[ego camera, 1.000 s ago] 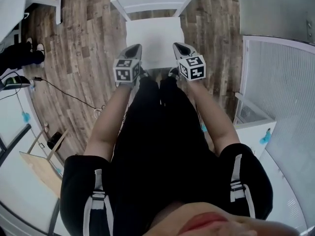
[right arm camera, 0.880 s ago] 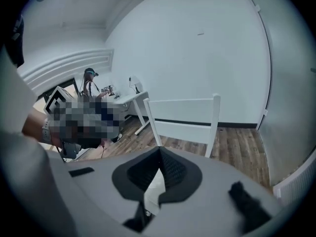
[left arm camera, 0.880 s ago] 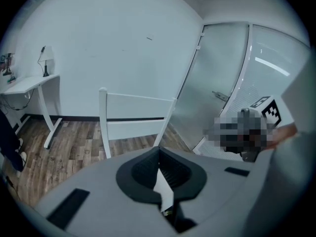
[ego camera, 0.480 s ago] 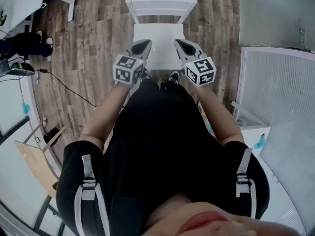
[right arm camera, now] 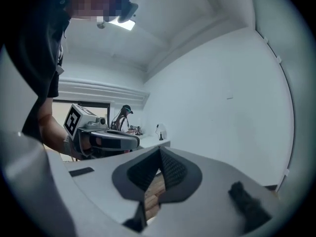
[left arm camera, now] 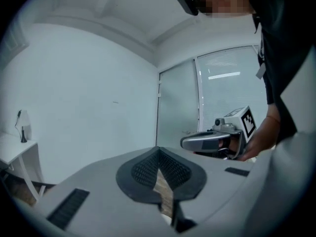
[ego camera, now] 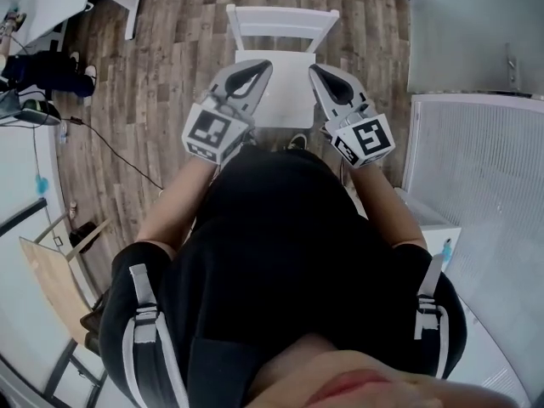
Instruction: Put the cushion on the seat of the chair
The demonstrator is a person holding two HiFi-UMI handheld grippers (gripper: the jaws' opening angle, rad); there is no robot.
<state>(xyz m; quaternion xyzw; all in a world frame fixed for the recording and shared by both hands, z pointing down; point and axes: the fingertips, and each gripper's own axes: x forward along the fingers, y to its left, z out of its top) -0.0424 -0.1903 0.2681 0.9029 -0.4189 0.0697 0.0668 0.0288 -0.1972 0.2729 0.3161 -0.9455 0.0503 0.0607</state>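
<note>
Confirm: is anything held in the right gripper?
No, the right gripper has its jaws shut together with nothing between them.

Left gripper [ego camera: 259, 65] points toward 1 o'clock, right gripper [ego camera: 316, 70] toward 11, tips converging; both jaws closed, empty.

An office-like workroom or lab rather than a home; bare white walls [left arm camera: 84, 93] and a plain white ceiling with a flat light panel [right arm camera: 123, 23]; wood-look plank flooring [ego camera: 170, 75] with a black cable [ego camera: 110, 147] trailing loose across it; a glazed partition with blinds [left arm camera: 224, 98] closes one side; a white desk [left arm camera: 17, 149] with a small lamp [left arm camera: 21, 126] stands against one wall; a second person [right arm camera: 123, 116] is busy at another desk in the distance.
</note>
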